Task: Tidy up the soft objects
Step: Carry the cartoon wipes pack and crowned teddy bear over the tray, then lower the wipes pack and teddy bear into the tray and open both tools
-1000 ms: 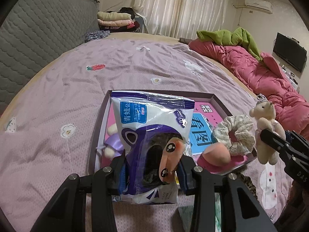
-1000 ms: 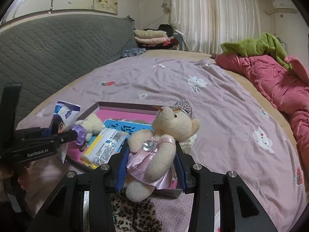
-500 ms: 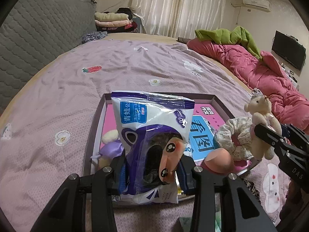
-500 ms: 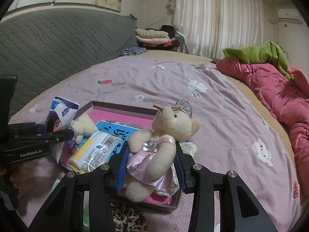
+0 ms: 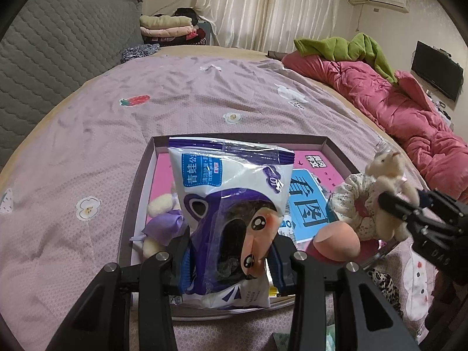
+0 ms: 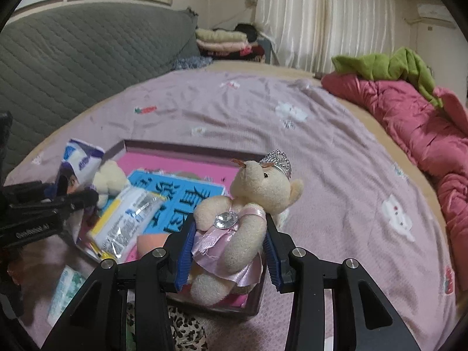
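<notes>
My left gripper (image 5: 229,256) is shut on a white and purple plastic packet (image 5: 231,204) and holds it over the near side of a shallow tray (image 5: 140,175) with a pink floor. My right gripper (image 6: 229,256) is shut on a cream teddy bear with a tiara and pink dress (image 6: 245,204), held above the tray's near right corner (image 6: 254,301). In the tray lie a small bear in purple (image 5: 162,219), a blue book (image 5: 307,201), a floral scrunchie (image 5: 355,201), a peach sponge (image 5: 336,241) and a foil packet (image 6: 125,219).
The tray sits on a bed with a lilac sheet (image 5: 190,93). A pink quilt (image 5: 395,108) lies along the right side. A grey headboard (image 5: 44,52) is at the left. A leopard-print item (image 6: 187,330) and a green-white packet (image 6: 67,292) lie near the tray's front edge.
Both grippers have moved forward over the tray with their loads. The teddy bear has come in over the tray's near right corner, and the packet sits further over the tray.
</notes>
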The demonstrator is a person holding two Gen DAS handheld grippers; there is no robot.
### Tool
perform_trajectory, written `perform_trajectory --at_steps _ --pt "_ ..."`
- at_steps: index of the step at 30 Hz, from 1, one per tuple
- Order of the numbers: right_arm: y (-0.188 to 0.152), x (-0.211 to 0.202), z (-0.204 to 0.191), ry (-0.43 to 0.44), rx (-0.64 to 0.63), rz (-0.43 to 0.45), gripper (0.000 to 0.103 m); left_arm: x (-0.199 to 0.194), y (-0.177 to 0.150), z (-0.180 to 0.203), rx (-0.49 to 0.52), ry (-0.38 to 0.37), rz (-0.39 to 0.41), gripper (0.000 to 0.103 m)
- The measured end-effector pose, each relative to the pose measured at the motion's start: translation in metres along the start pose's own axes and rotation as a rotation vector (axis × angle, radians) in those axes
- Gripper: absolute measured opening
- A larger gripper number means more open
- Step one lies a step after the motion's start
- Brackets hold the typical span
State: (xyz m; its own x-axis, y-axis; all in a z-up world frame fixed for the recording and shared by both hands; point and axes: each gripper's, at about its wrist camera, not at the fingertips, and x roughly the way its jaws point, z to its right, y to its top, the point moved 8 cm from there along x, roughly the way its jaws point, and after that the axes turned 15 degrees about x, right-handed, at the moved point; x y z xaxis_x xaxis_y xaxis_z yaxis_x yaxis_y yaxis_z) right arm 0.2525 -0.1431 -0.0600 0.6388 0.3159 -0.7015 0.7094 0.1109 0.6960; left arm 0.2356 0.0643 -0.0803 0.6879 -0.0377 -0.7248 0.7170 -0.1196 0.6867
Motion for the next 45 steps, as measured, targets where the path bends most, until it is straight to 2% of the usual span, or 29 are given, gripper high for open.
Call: perform_trajectory --at_steps 24,45 --pt "-0.019 0.024 -0.011 0.007 -0.037 -0.091 0.044 0.016 -0.003 -0.001 -0.002 -0.010 -0.024 0.042" --pt "-0.024 0.029 -0.009 -0.001 -0.047 -0.113 0.045 0.025 -0.003 -0.001 -0.005 -0.029 -0.052 0.045"
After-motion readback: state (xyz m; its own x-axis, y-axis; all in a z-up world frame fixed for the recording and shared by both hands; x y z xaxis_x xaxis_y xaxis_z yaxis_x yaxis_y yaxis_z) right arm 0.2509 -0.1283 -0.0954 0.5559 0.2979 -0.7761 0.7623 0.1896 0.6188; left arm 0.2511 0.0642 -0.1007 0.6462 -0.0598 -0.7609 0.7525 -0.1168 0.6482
